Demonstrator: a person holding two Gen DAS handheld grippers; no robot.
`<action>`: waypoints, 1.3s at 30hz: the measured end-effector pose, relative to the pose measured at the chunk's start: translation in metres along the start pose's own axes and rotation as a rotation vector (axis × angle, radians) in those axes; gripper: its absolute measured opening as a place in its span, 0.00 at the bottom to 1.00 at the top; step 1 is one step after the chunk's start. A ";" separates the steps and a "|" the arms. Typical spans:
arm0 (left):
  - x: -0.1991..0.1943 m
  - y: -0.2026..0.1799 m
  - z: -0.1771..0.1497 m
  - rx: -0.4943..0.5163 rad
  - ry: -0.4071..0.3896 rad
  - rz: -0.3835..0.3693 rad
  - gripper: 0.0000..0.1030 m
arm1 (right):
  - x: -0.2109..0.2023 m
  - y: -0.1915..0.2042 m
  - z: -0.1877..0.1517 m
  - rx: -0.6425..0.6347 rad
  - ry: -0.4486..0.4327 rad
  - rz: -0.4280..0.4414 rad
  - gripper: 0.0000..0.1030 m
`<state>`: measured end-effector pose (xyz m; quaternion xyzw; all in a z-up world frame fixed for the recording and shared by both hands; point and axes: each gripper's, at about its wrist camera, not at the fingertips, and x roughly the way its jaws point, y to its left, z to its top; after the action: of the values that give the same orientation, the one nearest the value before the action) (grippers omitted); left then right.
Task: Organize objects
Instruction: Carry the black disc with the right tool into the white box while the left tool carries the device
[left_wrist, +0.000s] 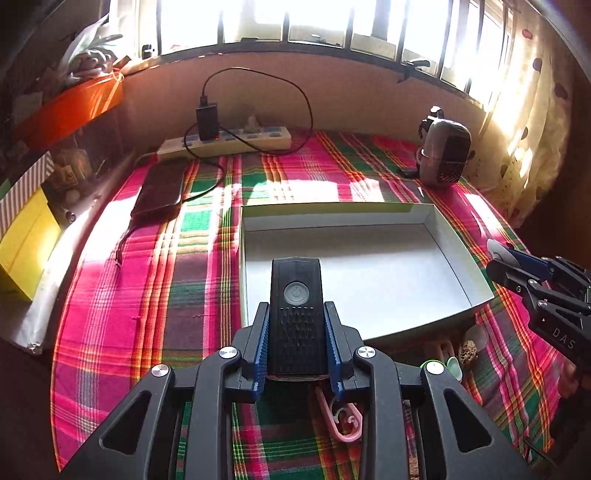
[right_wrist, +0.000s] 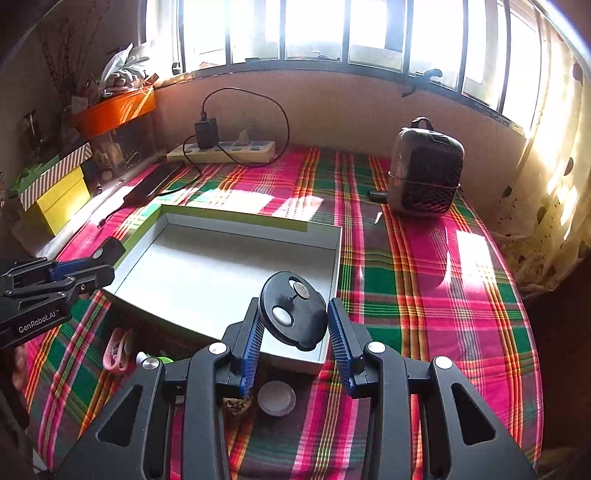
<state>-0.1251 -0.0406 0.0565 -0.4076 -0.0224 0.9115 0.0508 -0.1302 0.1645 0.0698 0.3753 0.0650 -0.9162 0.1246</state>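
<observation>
Your left gripper (left_wrist: 297, 332) has its jaws clamped on both sides of a black rectangular device w/ a power button (left_wrist: 295, 317), held over the near edge of the open white box (left_wrist: 461, 273) on the plaid cloth (left_wrist: 147, 295). Your right gripper (right_wrist: 291, 328) holds a black round disc-shaped item (right_wrist: 293, 312) btwn its blue pads, left pad touching and right pad right at its edge, above the box's near right corner. A pink clip (left_wrist: 341, 417) and a white cap (right_wrist: 276, 398) lie on the cloth just in front of the box.
</observation>
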 end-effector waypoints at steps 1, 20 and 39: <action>0.002 0.000 0.003 0.001 0.001 0.001 0.24 | 0.004 -0.001 0.003 0.000 0.003 0.000 0.35; 0.075 0.002 0.046 0.020 0.069 0.027 0.24 | 0.082 -0.003 0.037 -0.001 0.080 -0.001 0.35; 0.096 0.001 0.050 0.027 0.081 0.041 0.24 | 0.113 0.002 0.039 -0.037 0.119 -0.039 0.35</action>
<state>-0.2264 -0.0314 0.0190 -0.4438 0.0003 0.8953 0.0386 -0.2335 0.1344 0.0181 0.4252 0.0963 -0.8933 0.1095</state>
